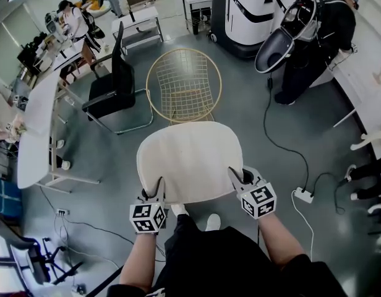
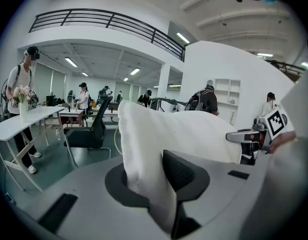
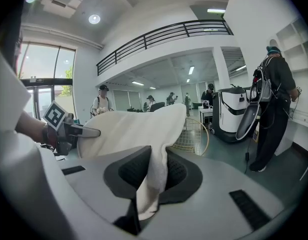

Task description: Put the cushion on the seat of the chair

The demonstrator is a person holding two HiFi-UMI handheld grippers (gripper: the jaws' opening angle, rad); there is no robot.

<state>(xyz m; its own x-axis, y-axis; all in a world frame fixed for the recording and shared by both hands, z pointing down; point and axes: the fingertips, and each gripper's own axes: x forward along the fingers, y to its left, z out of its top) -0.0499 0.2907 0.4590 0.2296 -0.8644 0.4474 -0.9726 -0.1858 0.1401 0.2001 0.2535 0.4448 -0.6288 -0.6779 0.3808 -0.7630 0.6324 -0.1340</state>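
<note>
A cream cushion (image 1: 189, 161) hangs flat in the air between both grippers, in front of the gold wire chair (image 1: 183, 85). My left gripper (image 1: 158, 189) is shut on the cushion's near left edge; the cloth (image 2: 154, 154) is pinched between its dark pads. On the near right edge my right gripper (image 1: 239, 178) is shut too, with a fold of cushion (image 3: 153, 176) running down between its jaws. The chair's round seat lies just beyond the cushion's far edge, and in the right gripper view the chair (image 3: 193, 134) shows past the cushion.
A black office chair (image 1: 110, 85) stands left of the wire chair, beside a white table (image 1: 36, 129). A person in black (image 1: 317, 36) with a large white machine (image 1: 249, 11) is at the back right. A cable and power strip (image 1: 302, 195) lie on the floor at right.
</note>
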